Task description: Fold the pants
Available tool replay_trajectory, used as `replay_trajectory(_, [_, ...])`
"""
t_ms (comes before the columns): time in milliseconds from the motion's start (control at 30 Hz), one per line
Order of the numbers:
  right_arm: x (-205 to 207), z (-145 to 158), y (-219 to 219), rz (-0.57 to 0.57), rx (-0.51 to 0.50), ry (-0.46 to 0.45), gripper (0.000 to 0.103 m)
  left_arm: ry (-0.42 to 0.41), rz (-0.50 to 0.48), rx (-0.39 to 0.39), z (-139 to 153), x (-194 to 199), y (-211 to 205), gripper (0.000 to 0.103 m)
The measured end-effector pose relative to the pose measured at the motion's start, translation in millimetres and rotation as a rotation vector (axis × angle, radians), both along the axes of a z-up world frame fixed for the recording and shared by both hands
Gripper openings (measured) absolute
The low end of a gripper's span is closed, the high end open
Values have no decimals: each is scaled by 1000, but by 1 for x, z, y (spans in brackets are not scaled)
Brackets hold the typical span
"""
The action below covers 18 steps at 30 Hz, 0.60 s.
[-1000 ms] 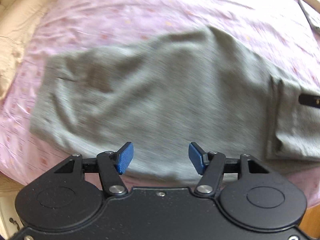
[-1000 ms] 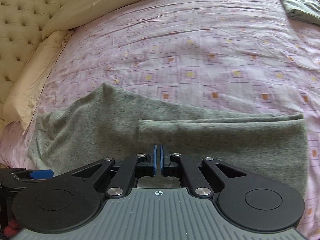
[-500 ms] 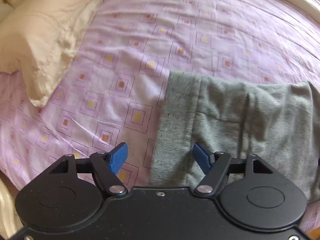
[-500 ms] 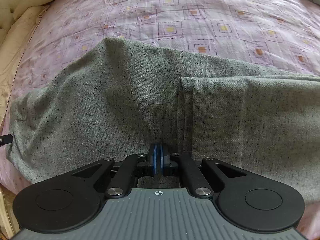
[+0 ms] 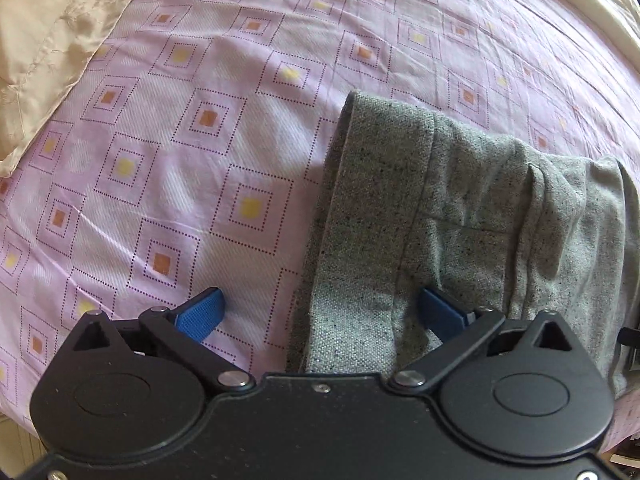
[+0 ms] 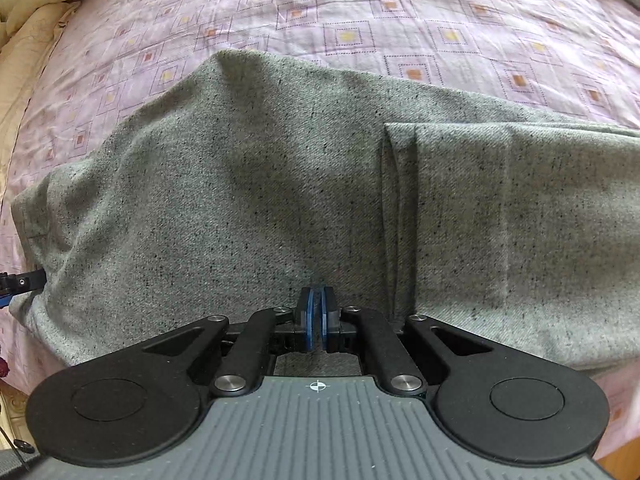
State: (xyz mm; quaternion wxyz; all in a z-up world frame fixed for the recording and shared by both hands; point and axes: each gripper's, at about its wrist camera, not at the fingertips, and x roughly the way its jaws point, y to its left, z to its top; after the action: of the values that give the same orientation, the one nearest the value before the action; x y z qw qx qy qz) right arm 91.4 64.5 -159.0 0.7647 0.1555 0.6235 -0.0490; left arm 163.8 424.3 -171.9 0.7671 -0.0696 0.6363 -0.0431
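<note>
Pants point(image 6: 280, 184): grey, lying folded on the sheet point(image 5: 168, 152), near its front edge.
Left gripper point(image 5: 320, 314): jaws opening, wide apart, straddling the pants' left end; pads not pressing the cloth.
Right gripper point(image 6: 319, 316): jaws together above the pants' middle; whether cloth is pinched, cannot tell.
Pillow point(image 5: 48, 32): beige, on the sheet, left of the pants.

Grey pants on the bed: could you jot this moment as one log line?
stage: fold underway | pants: grey, on pink bedsheet | left gripper: opening, astride the pants' edge | right gripper: shut, over pants
</note>
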Motion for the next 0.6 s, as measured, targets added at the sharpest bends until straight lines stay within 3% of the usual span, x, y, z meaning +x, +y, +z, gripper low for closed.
replay_trajectory(67, [0, 0, 2, -4, 6, 1, 5, 15, 13, -13, 0, 5, -4, 102])
replay_trajectory(133, [0, 0, 3, -9, 20, 1, 5, -6, -1, -29, 6, 6, -10, 85])
replay_trajectory(167, [-1, 1, 4, -9, 27, -2, 5, -24, -36, -69, 12, 4, -14, 54])
replay_trajectory(200, [-2, 3, 6, -8, 34, -6, 5, -22, -46, -79, 19, 3, -18, 42])
replay_trajectory(267, [-4, 9, 9, -5, 45, -39, 5, -44, -61, -58, 31, 1, -22, 29])
replay_trajectory(400, [11, 21, 8, 0, 32, -113, 5, -74, -57, -64, 55, -4, -21, 20])
replay_trajectory(600, [59, 23, -6, -43, 9, -175, 5, -125, -92, -50, 89, -12, -31, 19])
